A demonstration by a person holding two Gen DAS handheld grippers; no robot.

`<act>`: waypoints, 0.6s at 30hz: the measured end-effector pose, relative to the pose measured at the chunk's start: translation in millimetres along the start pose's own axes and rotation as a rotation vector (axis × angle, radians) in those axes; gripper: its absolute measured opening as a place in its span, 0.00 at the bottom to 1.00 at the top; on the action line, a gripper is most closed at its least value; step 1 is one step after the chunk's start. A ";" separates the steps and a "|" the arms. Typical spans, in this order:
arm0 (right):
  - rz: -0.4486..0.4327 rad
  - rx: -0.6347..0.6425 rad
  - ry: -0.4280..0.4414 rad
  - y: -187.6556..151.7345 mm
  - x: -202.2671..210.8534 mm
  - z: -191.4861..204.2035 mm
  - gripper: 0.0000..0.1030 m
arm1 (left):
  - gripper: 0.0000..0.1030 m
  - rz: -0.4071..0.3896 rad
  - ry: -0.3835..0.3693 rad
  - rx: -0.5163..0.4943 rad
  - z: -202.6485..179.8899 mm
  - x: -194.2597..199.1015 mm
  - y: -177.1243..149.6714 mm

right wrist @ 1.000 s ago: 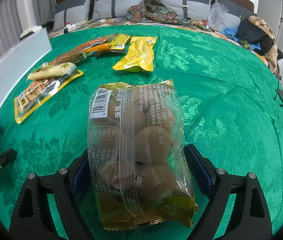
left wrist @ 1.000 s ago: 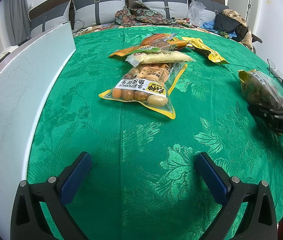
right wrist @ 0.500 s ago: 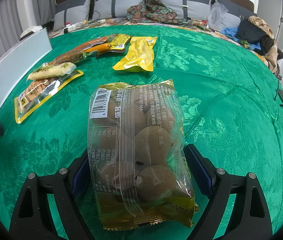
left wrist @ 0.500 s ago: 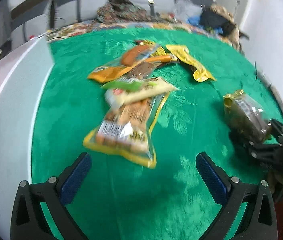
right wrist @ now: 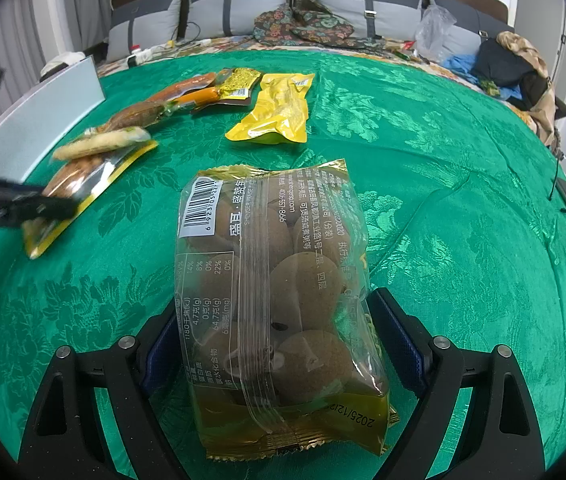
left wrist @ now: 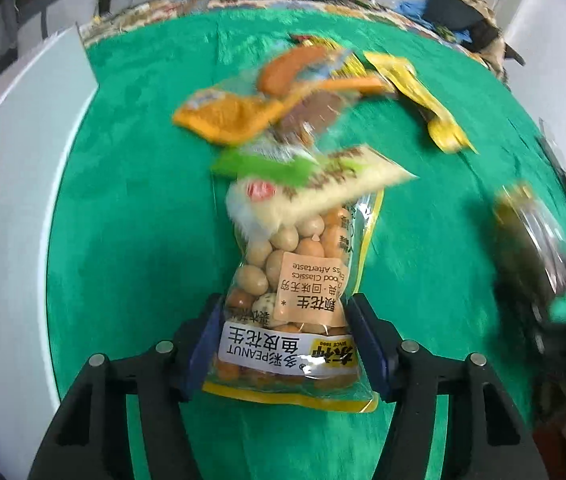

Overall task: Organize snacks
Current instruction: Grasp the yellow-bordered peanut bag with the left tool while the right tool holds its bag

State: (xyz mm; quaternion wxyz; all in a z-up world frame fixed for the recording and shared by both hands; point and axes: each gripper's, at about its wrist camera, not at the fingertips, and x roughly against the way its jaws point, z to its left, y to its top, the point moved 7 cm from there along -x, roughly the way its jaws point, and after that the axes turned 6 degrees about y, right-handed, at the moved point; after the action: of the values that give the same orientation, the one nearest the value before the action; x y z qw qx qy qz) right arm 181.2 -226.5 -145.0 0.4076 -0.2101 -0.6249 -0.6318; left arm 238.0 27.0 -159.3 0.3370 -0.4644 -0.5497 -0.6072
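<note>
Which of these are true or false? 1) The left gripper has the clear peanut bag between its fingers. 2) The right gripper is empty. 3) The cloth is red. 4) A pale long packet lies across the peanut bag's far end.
1) True: the clear yellow-edged peanut bag sits between the closing jaws of the left gripper.
2) False: the right gripper grips a clear gold-edged bag of brown round cakes.
3) False: the patterned cloth is green.
4) True: the pale long packet overlaps it.
</note>
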 end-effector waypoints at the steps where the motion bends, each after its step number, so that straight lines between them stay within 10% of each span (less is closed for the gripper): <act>1: 0.000 0.000 0.000 0.0 0.0 0.1 0.88 | 0.60 0.015 -0.011 0.002 0.3 4.2 -11.3; 6: 0.000 0.000 0.000 -0.1 -0.3 -0.1 0.88 | 0.61 0.082 -0.106 0.042 4.2 21.9 -68.1; 18: 0.025 -0.001 -0.001 1.3 -2.3 -0.1 0.88 | 0.88 0.023 0.112 -0.145 -29.0 13.2 -72.0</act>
State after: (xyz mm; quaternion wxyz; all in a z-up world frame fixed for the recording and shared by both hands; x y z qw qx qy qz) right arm 183.5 -225.8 -146.0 0.4152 -0.2182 -0.6221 -0.6269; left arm 161.6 12.0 -171.5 0.3399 -0.4590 -0.4792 -0.6664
